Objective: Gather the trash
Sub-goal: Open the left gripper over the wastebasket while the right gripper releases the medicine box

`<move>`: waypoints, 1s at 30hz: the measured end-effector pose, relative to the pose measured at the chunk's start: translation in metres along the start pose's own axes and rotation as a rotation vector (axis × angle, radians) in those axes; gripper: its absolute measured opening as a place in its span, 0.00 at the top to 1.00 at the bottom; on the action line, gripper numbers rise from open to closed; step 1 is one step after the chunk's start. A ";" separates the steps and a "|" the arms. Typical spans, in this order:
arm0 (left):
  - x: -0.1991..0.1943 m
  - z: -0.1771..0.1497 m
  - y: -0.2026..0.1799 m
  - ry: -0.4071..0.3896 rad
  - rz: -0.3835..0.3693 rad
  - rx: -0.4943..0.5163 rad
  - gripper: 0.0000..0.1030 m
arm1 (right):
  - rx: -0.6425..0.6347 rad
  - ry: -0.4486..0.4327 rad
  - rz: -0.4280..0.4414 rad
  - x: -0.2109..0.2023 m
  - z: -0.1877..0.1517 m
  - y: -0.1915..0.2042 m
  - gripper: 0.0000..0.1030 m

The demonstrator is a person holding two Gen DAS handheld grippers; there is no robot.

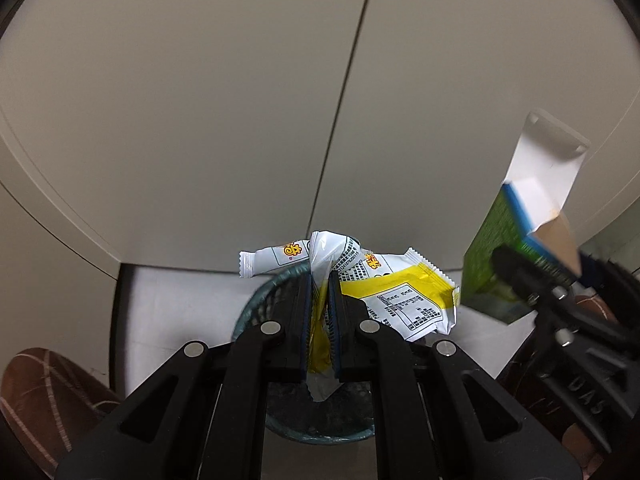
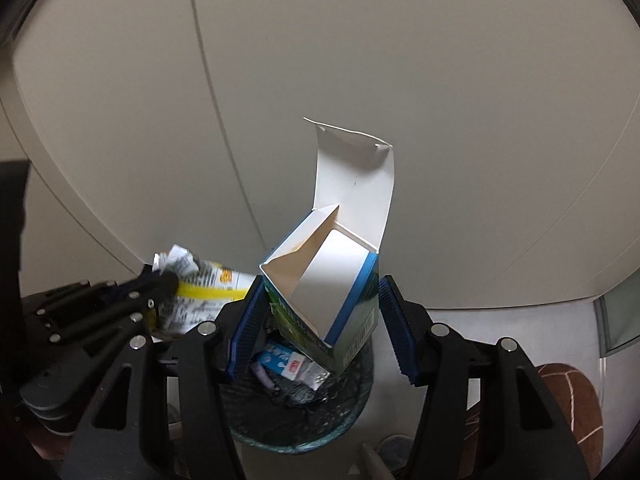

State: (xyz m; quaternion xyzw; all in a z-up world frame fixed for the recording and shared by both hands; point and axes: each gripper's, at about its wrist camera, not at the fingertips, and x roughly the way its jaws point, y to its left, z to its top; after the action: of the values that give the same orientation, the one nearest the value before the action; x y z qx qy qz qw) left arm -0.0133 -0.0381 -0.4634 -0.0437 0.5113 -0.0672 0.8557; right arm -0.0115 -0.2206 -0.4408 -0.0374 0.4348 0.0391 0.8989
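My left gripper (image 1: 320,282) is shut on a crumpled white and yellow snack wrapper (image 1: 400,296), which hangs over a teal mesh waste bin (image 1: 256,304). My right gripper (image 2: 322,286) is shut on a green and blue carton (image 2: 352,184) whose white top flap stands open. That carton hangs above the same bin (image 2: 352,412), which holds a blue and white packet (image 2: 280,360) and other scraps. The carton (image 1: 492,240) and the right gripper (image 1: 544,270) show at the right of the left wrist view. The left gripper (image 2: 168,280) and its wrapper (image 2: 208,280) show at the left of the right wrist view.
Beige cabinet panels (image 1: 200,120) with a dark vertical seam rise just behind the bin. The bin stands on a white floor (image 1: 180,312). Brown patterned slippers lie on either side of it, one on the left (image 1: 44,392) and one on the right (image 2: 568,412).
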 end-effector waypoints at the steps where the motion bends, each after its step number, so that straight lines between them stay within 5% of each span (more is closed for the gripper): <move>1: 0.006 0.000 0.000 0.017 -0.001 0.001 0.93 | 0.005 0.005 -0.008 0.003 0.000 -0.003 0.47; 10: 0.028 -0.006 -0.005 0.080 -0.029 0.028 0.92 | 0.075 -0.005 -0.032 0.006 -0.001 -0.015 0.47; 19: 0.023 -0.008 -0.019 0.078 -0.030 0.064 0.79 | 0.096 0.005 -0.029 0.007 0.001 -0.022 0.47; 30: 0.000 0.001 -0.009 0.000 0.067 0.056 0.38 | 0.083 0.016 0.068 0.008 0.004 -0.023 0.47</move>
State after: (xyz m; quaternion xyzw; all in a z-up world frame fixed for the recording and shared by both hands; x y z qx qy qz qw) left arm -0.0132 -0.0467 -0.4613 -0.0026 0.5102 -0.0527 0.8585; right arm -0.0013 -0.2426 -0.4440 0.0142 0.4445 0.0512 0.8942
